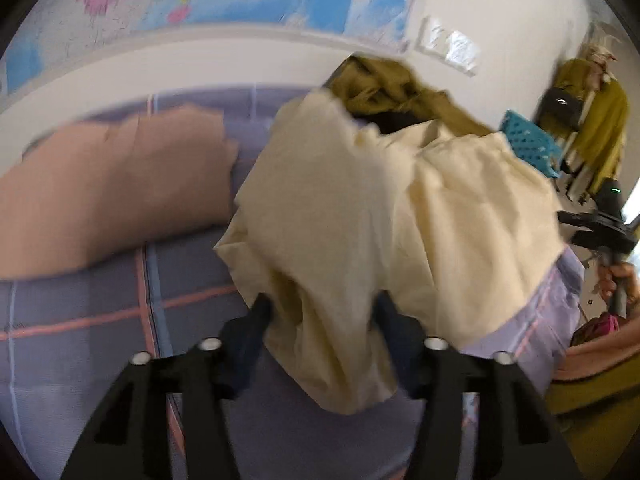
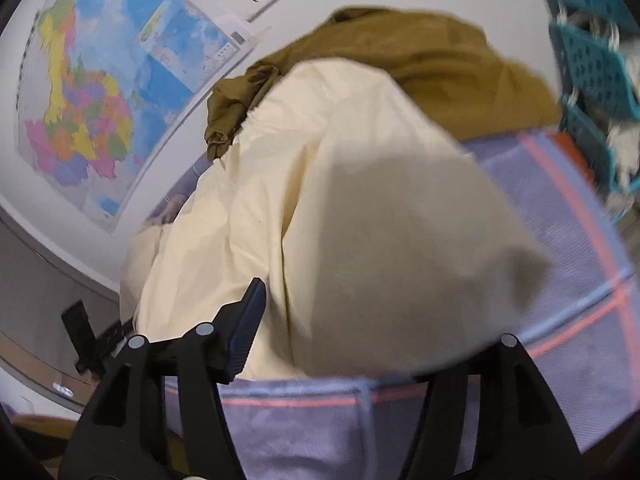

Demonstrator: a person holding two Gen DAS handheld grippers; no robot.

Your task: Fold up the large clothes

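Left gripper [image 1: 322, 312]: jaws seen part open, a hanging fold of the cream garment [image 1: 360, 208] lying between the fingers; whether the pads press on it cannot be told through the blur.

Right gripper [image 2: 360, 320]: left finger [image 2: 246, 328] seen clear of the cloth's edge, right finger hidden behind a bulge of the cream garment; grip cannot be told.

Cream garment is heaped on the purple checked bedsheet [image 1: 100, 320], draped toward both grippers.

Beyond it, an olive-brown garment [image 1: 396, 88] is bunched at the far side, partly under the cream one. A tan pillow [image 1: 112, 184] lies to the left. A teal basket [image 1: 532, 144] stands at the right. A coloured map [image 2: 92, 92] is fixed on the wall.
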